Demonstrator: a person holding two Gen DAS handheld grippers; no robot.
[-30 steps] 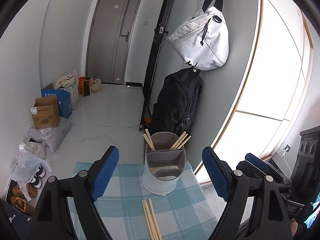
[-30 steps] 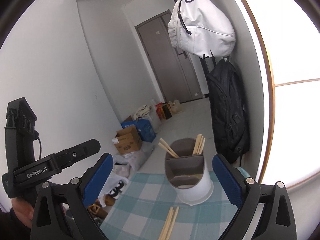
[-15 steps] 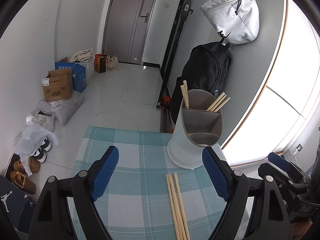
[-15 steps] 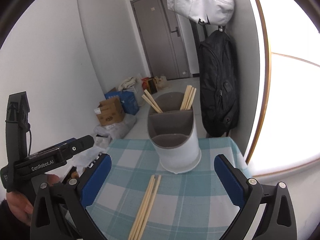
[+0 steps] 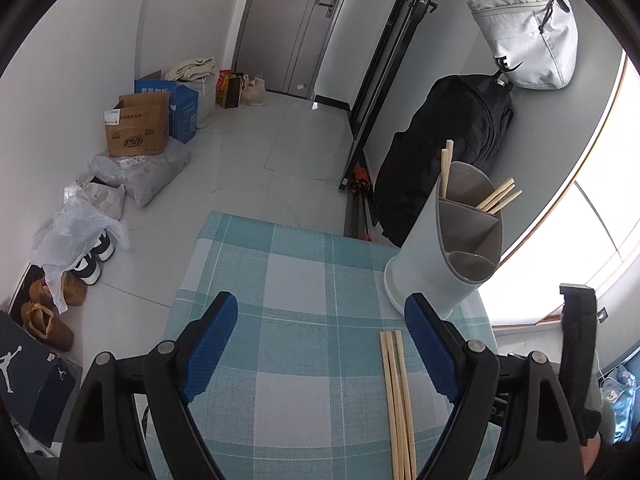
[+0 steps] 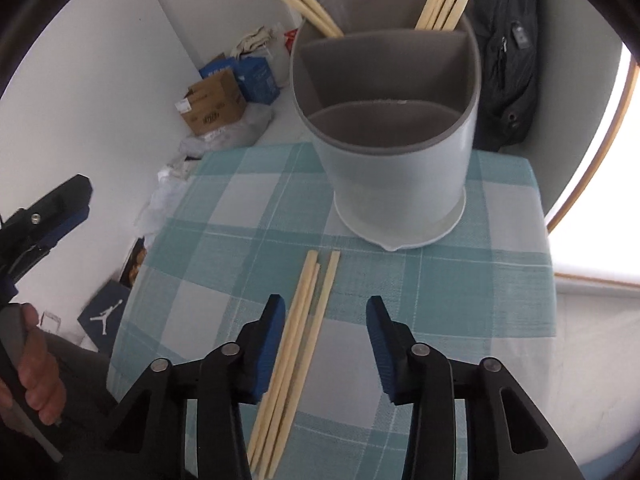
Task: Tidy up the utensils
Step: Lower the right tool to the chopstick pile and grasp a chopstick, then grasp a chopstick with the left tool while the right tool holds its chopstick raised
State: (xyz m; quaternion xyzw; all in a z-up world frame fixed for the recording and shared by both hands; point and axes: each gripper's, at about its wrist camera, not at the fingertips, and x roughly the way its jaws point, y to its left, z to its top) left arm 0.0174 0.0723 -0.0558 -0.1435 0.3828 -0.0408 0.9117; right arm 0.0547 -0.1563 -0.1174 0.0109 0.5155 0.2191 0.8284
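Chopsticks (image 6: 298,344), pale wooden, light, stiff, slippery: my right gripper's (image 6: 326,344) blue fingers (image 6: 268,344) are narrowing mid-shaft, not yet touching; left gripper (image 5: 320,344) wide at nine o'clock.

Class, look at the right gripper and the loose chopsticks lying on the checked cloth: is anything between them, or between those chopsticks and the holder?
Nothing visible. The right gripper, jaws just closing, already straddles the loose chopsticks without pinching them. Only bare checked cloth separates them from the holder.
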